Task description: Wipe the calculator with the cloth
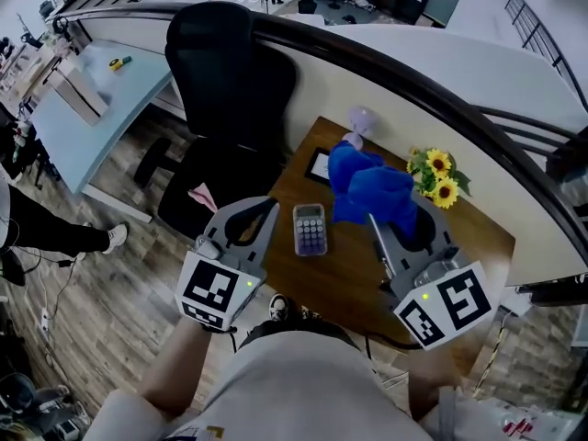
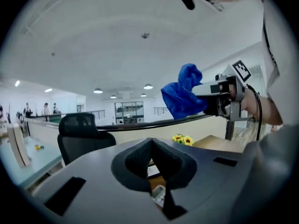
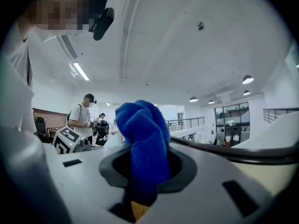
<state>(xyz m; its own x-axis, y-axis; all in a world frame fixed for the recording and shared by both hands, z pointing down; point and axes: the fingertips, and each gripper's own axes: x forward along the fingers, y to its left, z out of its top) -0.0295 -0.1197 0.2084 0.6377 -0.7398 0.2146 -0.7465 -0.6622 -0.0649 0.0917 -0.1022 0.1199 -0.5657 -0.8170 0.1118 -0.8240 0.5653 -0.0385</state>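
**View differences.** Head view only: the calculator (image 1: 310,229) lies flat on the wooden desk (image 1: 349,288), keys up, near the front-left edge. It sits between the two grippers and touches neither. The left gripper view shows just a corner of it, low down behind the jaws. The right gripper view doesn't show it at all.

**L gripper.** The left gripper (image 2: 154,162) has its pads pressed together w/ nothing between them. In the head view it hangs just left of the calculator, over the desk's edge and the chair seat.

**R gripper.** The right gripper (image 3: 145,167) is clamped on the blue cloth (image 3: 142,134). A thick fold of it fills the gap between the jaws and bunches up beyond the tips. In the head view the bunch hangs over the desk, right of and behind the calculator. Whether the cloth touches the desk can't be told. From the left gripper view the cloth is held up in the air at approx. rail height.

**Surroundings.**
- Sunflowers (image 1: 436,175) stand at the desk's rear right, just beside the cloth.
- A small framed card (image 1: 319,165) lies behind the calculator, partly hidden by the cloth.
- A black office chair (image 1: 230,90) stands left of the desk.
- A curved dark rail (image 1: 432,85) tops the partition behind the desk.
- Right gripper view, background: a person (image 3: 84,115) standing.
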